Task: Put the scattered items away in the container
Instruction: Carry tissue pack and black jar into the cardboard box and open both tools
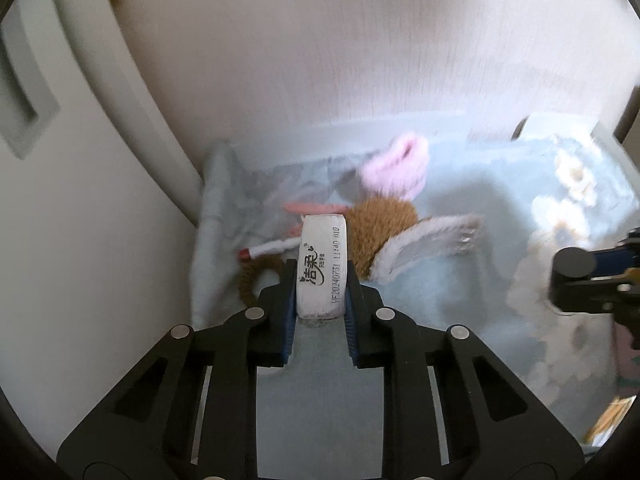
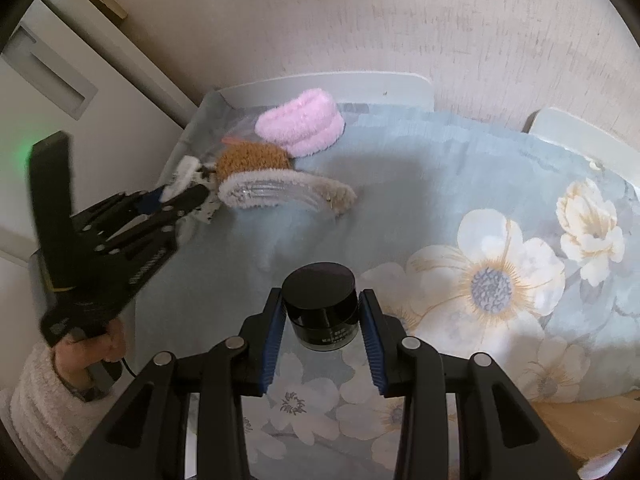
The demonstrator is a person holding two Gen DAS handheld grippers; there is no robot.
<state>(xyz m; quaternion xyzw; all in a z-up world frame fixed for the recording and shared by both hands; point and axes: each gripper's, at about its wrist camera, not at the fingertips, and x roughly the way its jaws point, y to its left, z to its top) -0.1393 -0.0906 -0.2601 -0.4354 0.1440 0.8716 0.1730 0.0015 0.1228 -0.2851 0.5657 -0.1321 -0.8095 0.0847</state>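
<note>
Gripping a white tissue pack [image 1: 321, 266], the left gripper [image 1: 321, 280] has its blue pads pressed on both sides of it, jaws nearly closed. Black print on the pack shows Chinese characters, a small leaf mark and a code that reads roughly "YF20240731 11:40"; the rest is too blurred to read. The right gripper [image 2: 323, 312] clasps one black jar [image 2: 320, 300] between its pads, lid up; pale lettering low on the jar cannot be read.

Counted on the blue floral cloth [image 2: 460, 208]: one pink fluffy scrunchie [image 2: 302, 122], one brown fuzzy ball [image 2: 254, 158], one grey furry hair clip [image 2: 280, 190] lying against the ball, one white pen [image 1: 272, 247] with a red cap, one brown hair tie [image 1: 250, 280] and one thin pink stick [image 1: 312, 208]. All sit together at the cloth's far left corner, near the wall [image 2: 400, 20], the pack held just above them. In the right wrist view the jar is well apart from that cluster, over the cloth's large white flowers.

Which thing is the container I cannot tell. A clear bag [image 2: 244, 124] appears to lie under the scrunchie; what it holds is unclear. A hand [image 2: 92, 344] in a white fleece sleeve [image 2: 36, 396] holds the left gripper's handle.
</note>
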